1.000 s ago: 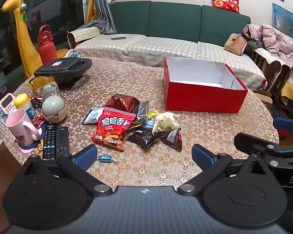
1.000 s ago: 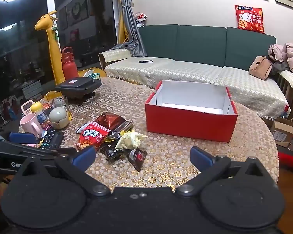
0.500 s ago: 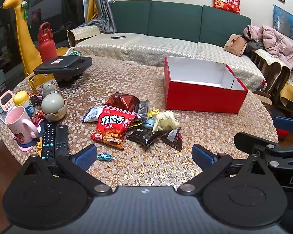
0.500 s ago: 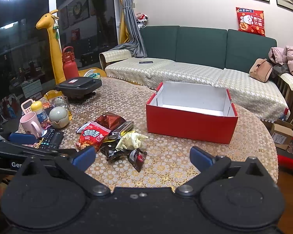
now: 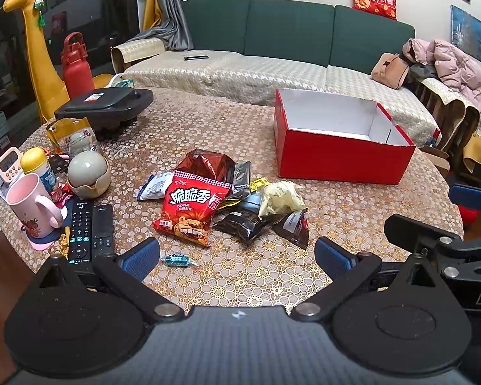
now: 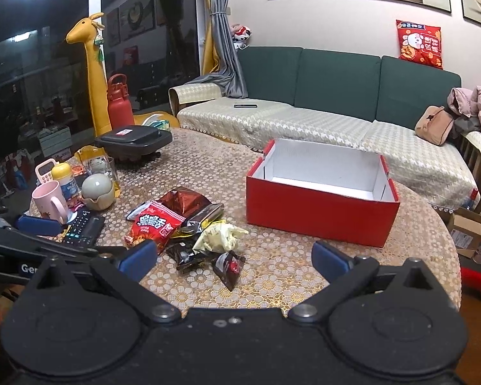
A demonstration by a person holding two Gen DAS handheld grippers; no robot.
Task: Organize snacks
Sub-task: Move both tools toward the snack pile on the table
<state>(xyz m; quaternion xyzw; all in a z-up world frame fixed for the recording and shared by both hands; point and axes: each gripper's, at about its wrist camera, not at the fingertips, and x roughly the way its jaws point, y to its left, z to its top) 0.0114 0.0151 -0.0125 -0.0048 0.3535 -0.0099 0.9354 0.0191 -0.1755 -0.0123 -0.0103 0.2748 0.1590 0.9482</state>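
Observation:
A pile of snack packets lies mid-table: a red chips bag (image 5: 190, 210) (image 6: 154, 226), a dark red foil bag (image 5: 205, 163), a pale yellow packet (image 5: 280, 197) (image 6: 219, 235), dark brown packets (image 5: 245, 223) (image 6: 229, 266) and a small teal candy (image 5: 176, 260). An empty red box (image 5: 340, 157) (image 6: 317, 218) stands open to the right of the pile. My left gripper (image 5: 237, 255) is open and empty, just short of the pile. My right gripper (image 6: 234, 256) is open and empty, near the table's front edge.
At the table's left stand a pink mug (image 5: 32, 207), two remotes (image 5: 89, 232), a round grey pot (image 5: 88, 173), a timer (image 5: 8, 163) and a black appliance (image 5: 107, 106). A green sofa (image 5: 288, 32) lies behind the table. A yellow giraffe (image 5: 38, 48) stands far left.
Both grippers have risen slightly and eased back; the table sits a little lower in view. Nothing on the table has moved.

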